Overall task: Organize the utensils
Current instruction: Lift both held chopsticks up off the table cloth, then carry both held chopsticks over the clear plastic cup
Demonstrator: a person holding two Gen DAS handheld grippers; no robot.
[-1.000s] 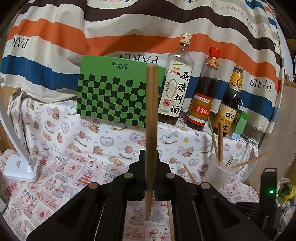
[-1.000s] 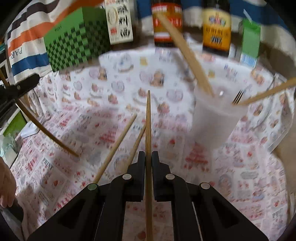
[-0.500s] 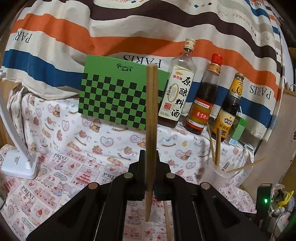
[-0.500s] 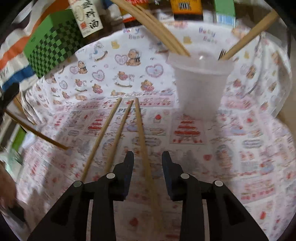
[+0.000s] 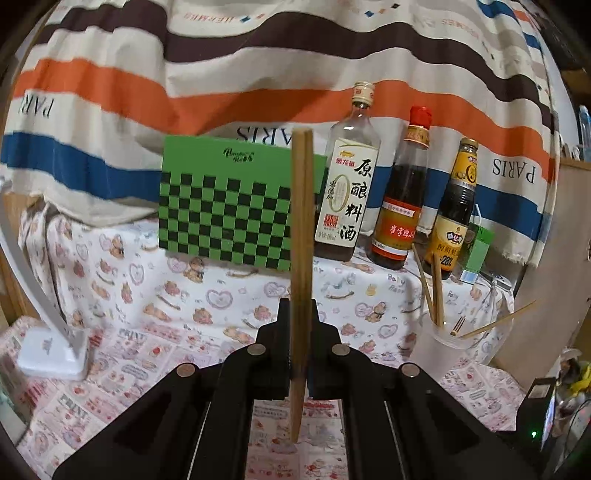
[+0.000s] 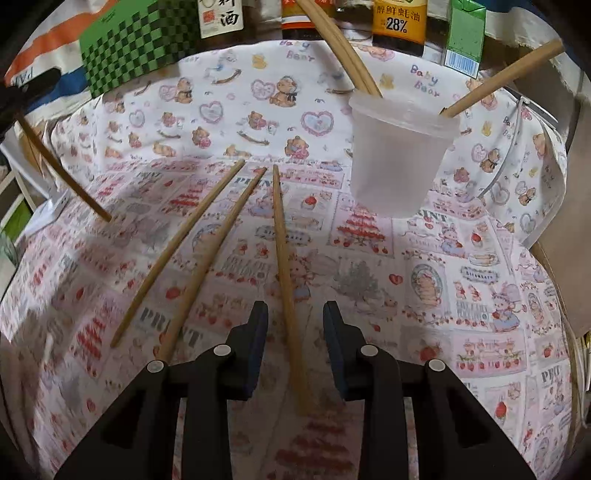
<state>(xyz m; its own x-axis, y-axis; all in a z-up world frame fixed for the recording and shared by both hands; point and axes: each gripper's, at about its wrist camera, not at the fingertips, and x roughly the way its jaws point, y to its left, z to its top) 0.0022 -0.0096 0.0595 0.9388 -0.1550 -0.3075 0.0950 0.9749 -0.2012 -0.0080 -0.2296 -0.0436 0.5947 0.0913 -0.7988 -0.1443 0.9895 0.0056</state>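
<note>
**Wooden chopstick clamped upright on the left, three loose under the right**

Wooden chopstick [image 5: 301,266] stands upright between the black fingers of the left gripper [image 5: 298,354], which are pressed together on its lower part; its tip hangs just below them, above the tablecloth [image 5: 122,280]. It shows a faint line down its length, so whether it is one stick or two held flat together cannot be told.

On the other side, the right gripper [image 6: 294,325] has its fingers spread apart and grips nothing. A loose chopstick [image 6: 286,266] lies on the cloth and runs forward through the gap between them, touching neither pad as far as can be seen. Two more chopsticks [image 6: 207,251] lie to its left, fanning away from it at the near ends and drawing close at the far tips.

Further out and to the right stands a frosted plastic cup [image 6: 395,155], upright, with several chopsticks leaning out of it. Behind it, against a striped cloth [image 5: 258,55], stand three sauce bottles [image 5: 402,192], a green checkered box [image 5: 229,206] and a small green carton [image 6: 463,33]. A white lamp base [image 5: 51,350] sits at the far left.
</note>
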